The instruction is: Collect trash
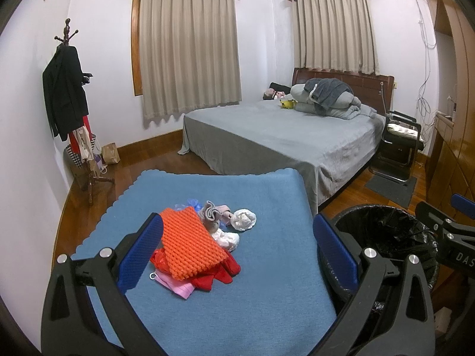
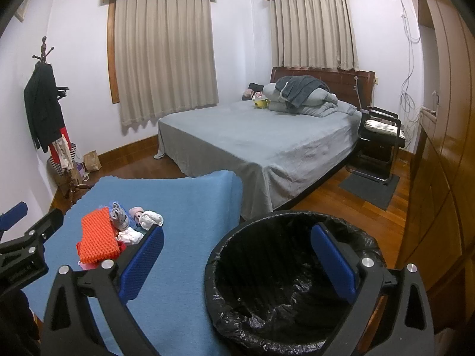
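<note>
A heap of trash lies on the blue-covered table [image 1: 267, 267]: an orange foam net [image 1: 190, 244] on top, red plastic [image 1: 219, 276] and a pink piece [image 1: 175, 286] under it, a crumpled white wad [image 1: 244, 219], grey and pale scraps behind. My left gripper [image 1: 237, 252] stands open above the table, the heap between its blue pads [image 1: 142, 255]. In the right wrist view the same orange foam net [image 2: 98, 238] and white wad [image 2: 151, 219] lie at left. My right gripper [image 2: 237, 261] stands open, empty, over the rim of the black-lined bin [image 2: 285, 284].
The bin [image 1: 389, 237] stands right of the table. Behind it are a grey-covered bed [image 1: 282, 136], a black chair [image 1: 400, 142] and a dark mat [image 1: 389, 188]. A coat stand [image 1: 68, 103] with clothes and a paper bag [image 1: 110, 153] are at left; a wooden wardrobe [image 2: 439, 178] at right.
</note>
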The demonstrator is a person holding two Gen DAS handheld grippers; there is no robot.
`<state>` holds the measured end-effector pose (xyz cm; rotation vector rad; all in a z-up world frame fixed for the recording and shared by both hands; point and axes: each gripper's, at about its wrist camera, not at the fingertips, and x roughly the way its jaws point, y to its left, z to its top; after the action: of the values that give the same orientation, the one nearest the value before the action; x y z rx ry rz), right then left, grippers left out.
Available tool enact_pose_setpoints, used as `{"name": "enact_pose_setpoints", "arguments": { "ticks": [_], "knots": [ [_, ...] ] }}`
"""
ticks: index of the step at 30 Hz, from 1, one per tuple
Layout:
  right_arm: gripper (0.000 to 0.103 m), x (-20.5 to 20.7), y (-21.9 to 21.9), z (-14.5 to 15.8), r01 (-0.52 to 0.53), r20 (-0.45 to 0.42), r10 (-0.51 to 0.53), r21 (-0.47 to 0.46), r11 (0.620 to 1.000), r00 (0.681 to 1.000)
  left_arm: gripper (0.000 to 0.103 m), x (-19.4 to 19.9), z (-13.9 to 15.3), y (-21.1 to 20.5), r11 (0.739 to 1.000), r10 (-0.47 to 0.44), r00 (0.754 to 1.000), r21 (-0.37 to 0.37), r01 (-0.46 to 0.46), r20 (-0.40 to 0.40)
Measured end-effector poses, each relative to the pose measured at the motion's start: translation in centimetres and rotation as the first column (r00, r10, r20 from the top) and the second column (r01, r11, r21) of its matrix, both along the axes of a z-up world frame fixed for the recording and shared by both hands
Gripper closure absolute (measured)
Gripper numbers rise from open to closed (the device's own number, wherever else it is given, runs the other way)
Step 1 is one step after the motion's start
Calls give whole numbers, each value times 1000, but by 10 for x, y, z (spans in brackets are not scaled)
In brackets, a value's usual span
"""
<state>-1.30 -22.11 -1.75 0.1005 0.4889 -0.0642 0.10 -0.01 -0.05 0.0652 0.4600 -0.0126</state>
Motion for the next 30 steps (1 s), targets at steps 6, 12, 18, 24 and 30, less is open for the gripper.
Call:
{"name": "enact_pose_setpoints", "arguments": {
  "ticks": [6,12,18,24,30],
  "knots": [
    [6,5,9,-5,-5,-4,5,0,1000,1000,5,-1,0,9,1000,1,1000,-2,-1,-3],
    [6,15,14,-8,-26,-12,26,8,1000,1000,5,2,-6,14,1000,7,1000,-2,-7,-11],
    [6,37,30,-22,-66,-10,66,15,998,998,5,13,-26,37,997,69,997,16,-69,-14],
    [6,65,55,-41,-124,-24,125,16,992,992,5,40,-55,69,982,171,985,84,-167,-38],
    [9,98,80,-62,-176,-53,176,9,984,983,12,64,-81,92,983,183,977,53,-178,-111]
  ]
}}
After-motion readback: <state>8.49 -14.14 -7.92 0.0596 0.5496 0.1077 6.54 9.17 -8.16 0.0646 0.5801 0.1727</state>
